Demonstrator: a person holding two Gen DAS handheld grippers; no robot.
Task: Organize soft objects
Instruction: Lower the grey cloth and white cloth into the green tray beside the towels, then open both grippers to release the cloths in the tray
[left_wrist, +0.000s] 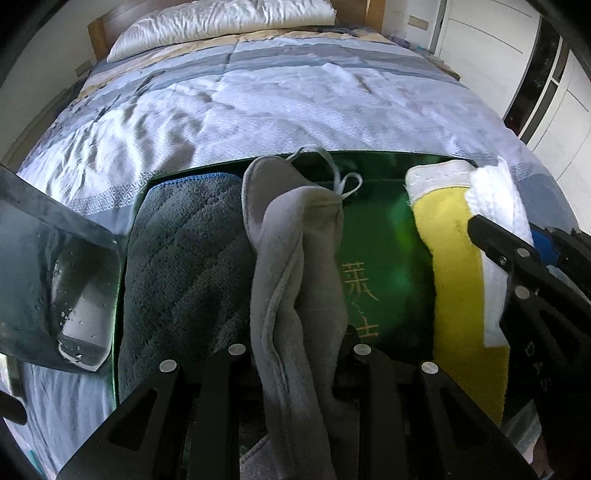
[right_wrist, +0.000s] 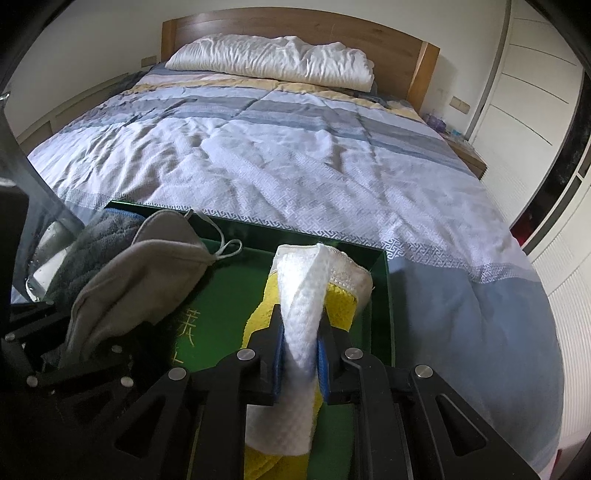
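1. Our left tongs are clamped on a gray cloth; it rises from between the two fingers as a long bunched fold and leans forward over the green box.
2. A thin white loop hangs at the gray cloth's far tip, just ahead of our left tongs, over the box's back wall.
3. Just to the left of our left tongs a dark gray quilted towel with a blue edge lies in the box's left end, touching the gray cloth.
4. Our right tongs are pinched shut on a white waffle-weave cloth; its folded ridge stands up between the blue pads and runs forward to the box's far right corner.
5. A yellow cloth lies under and beside the white one, inside the box's right end, touching it.
6. Between our two tongs the box's green floor shows bare, with gold characters printed on it.
7. The box rests on the bed, whose blue, gray and white striped cover stretches ahead of both tongs to a white pillow and a wooden headboard.
8. To the far left of our left tongs a clear plastic piece shows, beside the box.
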